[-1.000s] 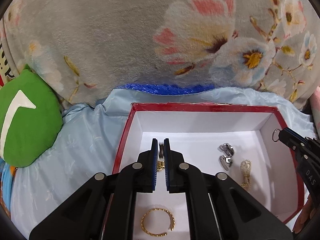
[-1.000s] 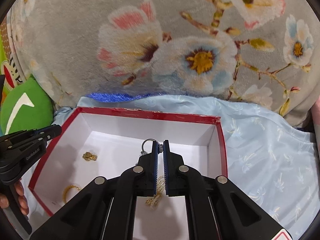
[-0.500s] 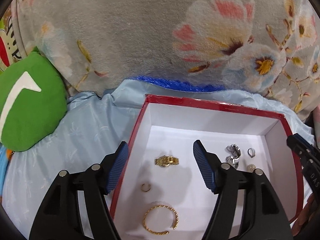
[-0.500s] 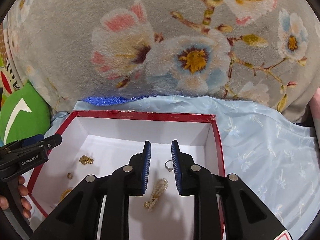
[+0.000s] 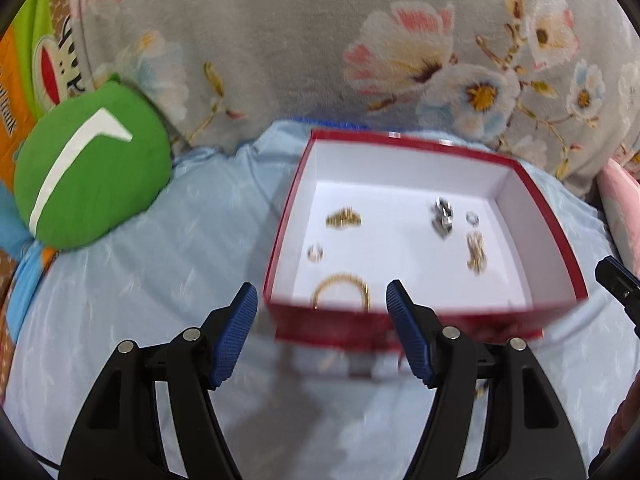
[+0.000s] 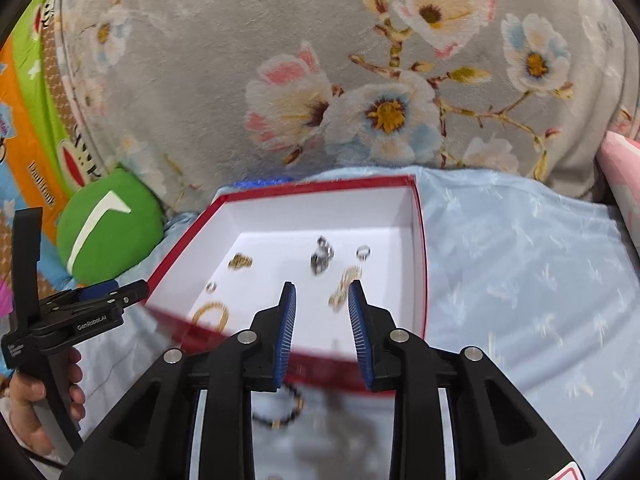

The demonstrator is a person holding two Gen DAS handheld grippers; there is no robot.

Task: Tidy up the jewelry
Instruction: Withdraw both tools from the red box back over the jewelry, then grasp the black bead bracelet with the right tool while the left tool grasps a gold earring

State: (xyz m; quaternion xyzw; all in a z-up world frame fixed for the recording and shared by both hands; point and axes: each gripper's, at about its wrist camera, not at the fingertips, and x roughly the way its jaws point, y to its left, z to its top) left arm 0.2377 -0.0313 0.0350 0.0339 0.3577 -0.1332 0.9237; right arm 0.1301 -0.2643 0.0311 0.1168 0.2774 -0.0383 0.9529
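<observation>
A red box with a white inside sits on a light blue cloth. In it lie a gold bangle, a small gold ring, a gold chain piece, a silver piece, a silver ring and a pearl-gold piece. My left gripper is open and empty, in front of the box's near wall. My right gripper is open and empty, above the near wall. A dark beaded bracelet lies on the cloth under it.
A green round cushion lies left of the box. A grey flowered blanket rises behind it. A pink item is at the right edge. The blue cloth spreads right of the box.
Both grippers have opened, dropped their rings into the box, and pulled back from it toward the near side. The right gripper has opened wider.
</observation>
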